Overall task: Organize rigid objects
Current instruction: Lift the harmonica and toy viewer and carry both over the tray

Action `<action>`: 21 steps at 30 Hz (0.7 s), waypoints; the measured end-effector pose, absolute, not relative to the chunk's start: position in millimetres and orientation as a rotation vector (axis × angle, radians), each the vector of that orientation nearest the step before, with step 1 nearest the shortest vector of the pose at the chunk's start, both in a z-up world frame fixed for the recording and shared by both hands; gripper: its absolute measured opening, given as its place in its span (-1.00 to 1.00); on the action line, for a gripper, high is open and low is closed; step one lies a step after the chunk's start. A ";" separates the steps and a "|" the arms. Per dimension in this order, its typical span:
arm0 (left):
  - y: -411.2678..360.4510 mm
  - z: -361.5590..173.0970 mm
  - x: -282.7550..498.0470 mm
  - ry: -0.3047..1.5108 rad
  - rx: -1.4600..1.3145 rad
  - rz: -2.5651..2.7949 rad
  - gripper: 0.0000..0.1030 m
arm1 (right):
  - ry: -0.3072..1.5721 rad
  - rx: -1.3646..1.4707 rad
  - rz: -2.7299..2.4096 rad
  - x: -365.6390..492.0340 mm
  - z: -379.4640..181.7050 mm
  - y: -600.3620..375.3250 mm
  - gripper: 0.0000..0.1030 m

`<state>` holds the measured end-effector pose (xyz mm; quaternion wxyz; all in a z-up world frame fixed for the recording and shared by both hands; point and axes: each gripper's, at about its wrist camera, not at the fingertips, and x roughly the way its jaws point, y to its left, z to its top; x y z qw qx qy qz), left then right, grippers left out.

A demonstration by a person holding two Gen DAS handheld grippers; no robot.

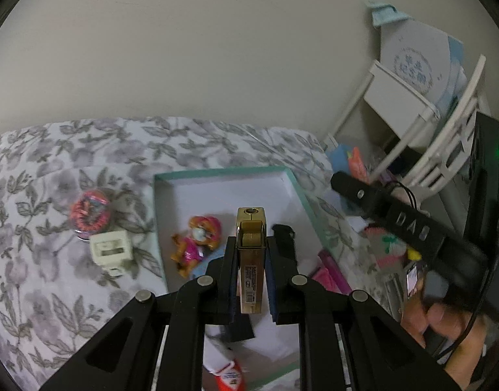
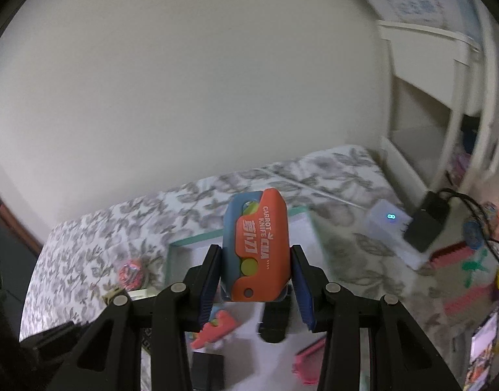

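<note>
I am holding a gold lighter in my left gripper, its jaws closed narrow on the lighter's two flat sides, and a carrot knife toy in my right gripper, whose jaws are standing partly apart and pressing on the toy's orange-and-blue body. Both things are standing out along the fingers, long axis pointing forward and away from each hand. Below and ahead of both grippers is lying the teal-rimmed box on the floral bedspread; in the left wrist view the lighter's far end is hanging over the box's white floor, just right of the orange-and-pink cartoon figure already lying inside. In the right wrist view the box's near rim is passing behind the toy, so that hand seems to be sitting farther back, with the box floor below its fingers. I judge the left hand nearer to a clear patch of floor, so its lighter would go down first, lowered lengthwise beside the figure. A round red-patterned toy and a small cream box-shaped thing are waiting outside, on the bedspread to the box's left.
</note>
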<state>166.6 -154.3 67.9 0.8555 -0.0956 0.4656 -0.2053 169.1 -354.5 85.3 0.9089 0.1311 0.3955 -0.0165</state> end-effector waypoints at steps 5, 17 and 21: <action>-173.8 61.7 164.0 1.002 -0.171 -0.460 -0.70 | 0.835 0.304 -0.080 166.7 81.3 -380.0 -0.14; -197.3 27.9 165.0 1.096 -0.117 -0.468 -0.70 | 1.034 0.290 -0.114 182.3 14.9 -383.7 -0.14; -199.6 16.7 164.9 1.124 -0.112 -0.463 -0.70 | 1.087 0.279 -0.112 185.4 -4.2 -379.3 -0.14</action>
